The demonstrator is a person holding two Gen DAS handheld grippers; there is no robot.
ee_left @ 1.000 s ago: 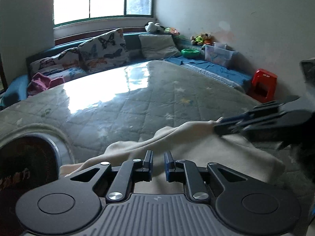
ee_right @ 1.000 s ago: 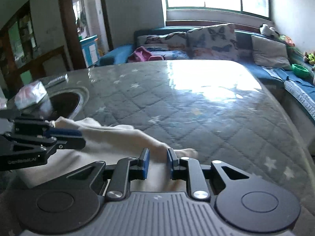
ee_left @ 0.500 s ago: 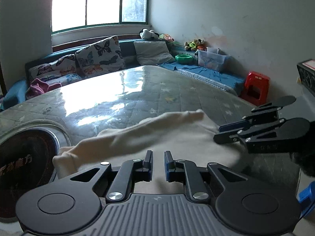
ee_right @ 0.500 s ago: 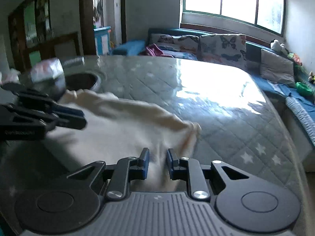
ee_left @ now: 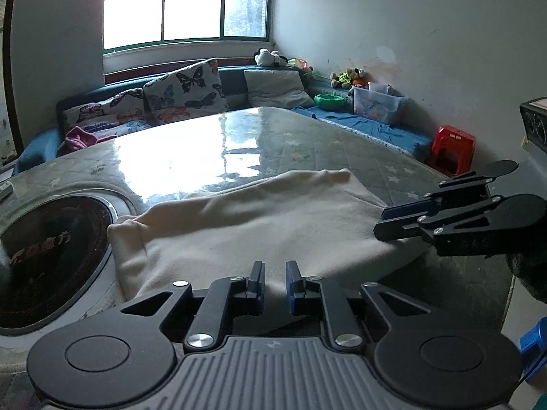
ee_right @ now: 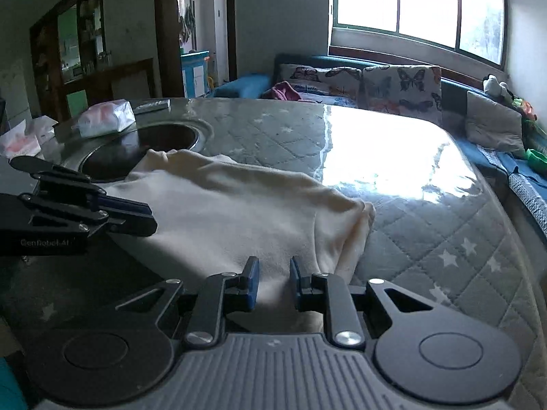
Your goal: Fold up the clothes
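Note:
A cream garment [ee_left: 259, 218] lies spread on the quilted grey table cover [ee_left: 307, 150], near the front edge; it also shows in the right wrist view [ee_right: 239, 218]. My left gripper [ee_left: 275, 285] stands at the garment's near edge with a narrow gap between its jaws, cloth showing in the gap. My right gripper [ee_right: 273, 283] stands the same way at the near right edge, its gap slightly wider. Each gripper shows in the other's view, the right [ee_left: 386, 223] and the left [ee_right: 150, 217], with tips on the cloth.
A round dark cooktop recess [ee_left: 51, 256] sits in the table at the left. A tissue pack [ee_right: 106, 121] lies behind it. A sofa with butterfly cushions [ee_left: 184, 92] runs along the far side. A red stool [ee_left: 451, 150] stands on the right.
The garment has been pulled toward the near edge and now lies flatter and wider. Both grippers have drawn back and down with it; the right jaws stand slightly wider.

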